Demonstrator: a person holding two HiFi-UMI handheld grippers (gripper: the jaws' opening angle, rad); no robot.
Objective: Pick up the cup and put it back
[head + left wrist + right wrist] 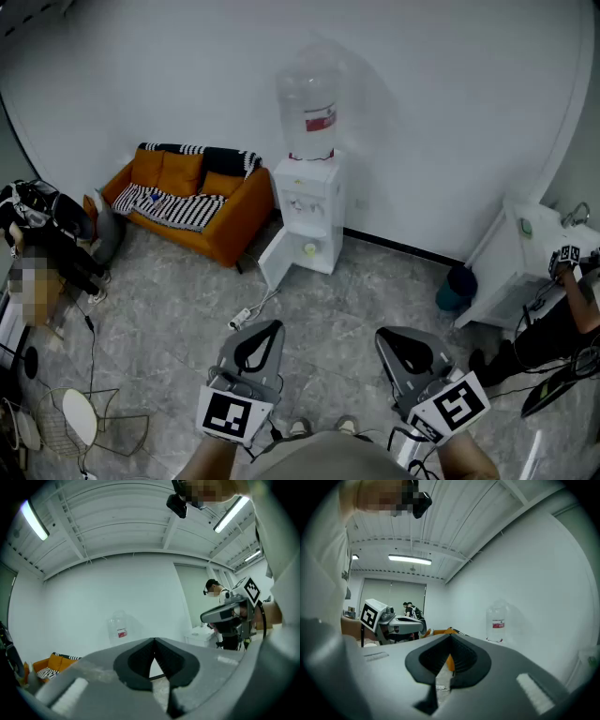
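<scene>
You hold both grippers low in the head view, pointing level toward the far wall. The left gripper [265, 325] sits at lower centre. Its own view shows the left gripper [154, 639] with its jaws closed tip to tip and nothing between them. The right gripper [382, 335] sits to its right. Its own view shows the right gripper [450, 636] closed as well, and empty.

Straight ahead of you, at the centre of the frame, a white water dispenser [307, 211] stands against the wall. A clear bottle [307, 112] sits upright on top of it. Its lower door [277, 258] hangs open to the left. In the open lower compartment sits a small pale thing [309, 249]. It is too small for you to tell whether it is the cup, which way it points or how its long axis lies.

Grey floor lies between your grippers and the dispenser. On it, just above the left gripper, a white power strip [240, 319] lies with its cable running toward the dispenser. An orange sofa [187, 202] with a striped blanket [173, 208] stands at the left. A wire chair [80, 417] is at the lower left. A blue bin [457, 289] stands beside a white unit [525, 258] at the right, well apart from the dispenser. A person [562, 319] works at the right edge, and another [47, 234] is at the left edge.
</scene>
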